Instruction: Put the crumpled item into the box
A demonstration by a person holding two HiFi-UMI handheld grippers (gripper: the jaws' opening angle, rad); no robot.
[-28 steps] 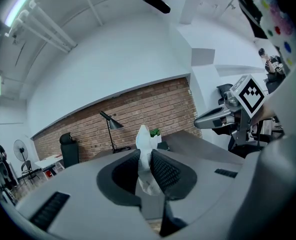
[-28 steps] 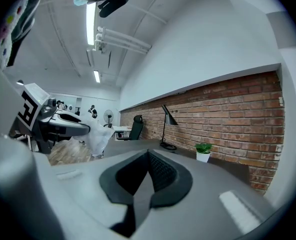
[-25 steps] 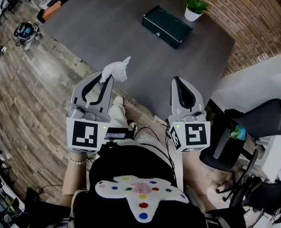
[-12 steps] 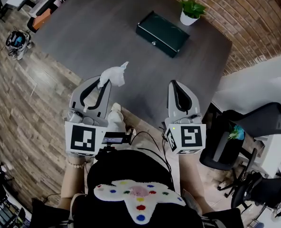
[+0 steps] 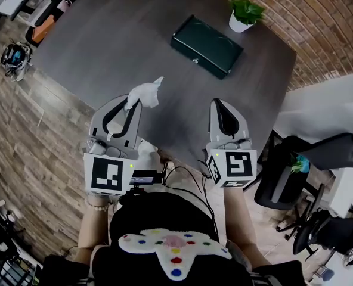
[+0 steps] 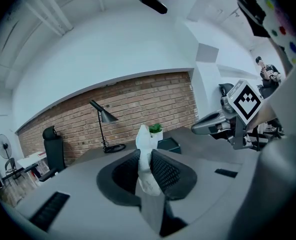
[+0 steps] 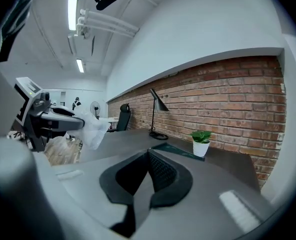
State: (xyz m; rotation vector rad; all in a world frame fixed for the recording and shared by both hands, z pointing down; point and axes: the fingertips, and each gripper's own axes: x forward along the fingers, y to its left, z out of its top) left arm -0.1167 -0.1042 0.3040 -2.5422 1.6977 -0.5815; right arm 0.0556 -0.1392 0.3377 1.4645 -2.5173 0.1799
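My left gripper (image 5: 133, 102) is shut on a crumpled white tissue (image 5: 144, 93), which sticks out past the jaw tips above the near edge of the grey table (image 5: 129, 40). In the left gripper view the tissue (image 6: 147, 159) is pinched upright between the ribbed pads. A dark green box (image 5: 206, 37) with its lid closed lies farther back on the table, right of centre; it also shows small past the tissue as the box (image 6: 169, 144). My right gripper (image 5: 219, 103) is shut and empty, level with the left one; its jaws (image 7: 148, 156) meet with nothing between them.
A small potted plant (image 5: 244, 12) in a white pot stands just behind the box, near the brick wall (image 5: 319, 22). A black desk lamp (image 7: 158, 115) stands at the table's far end. Black office chairs (image 5: 296, 171) stand at the right, over wooden floor (image 5: 27, 136) on the left.
Both grippers have come a little farther forward over the table's near edge, with the tissue still gripped in the left one. The jaws have not changed.
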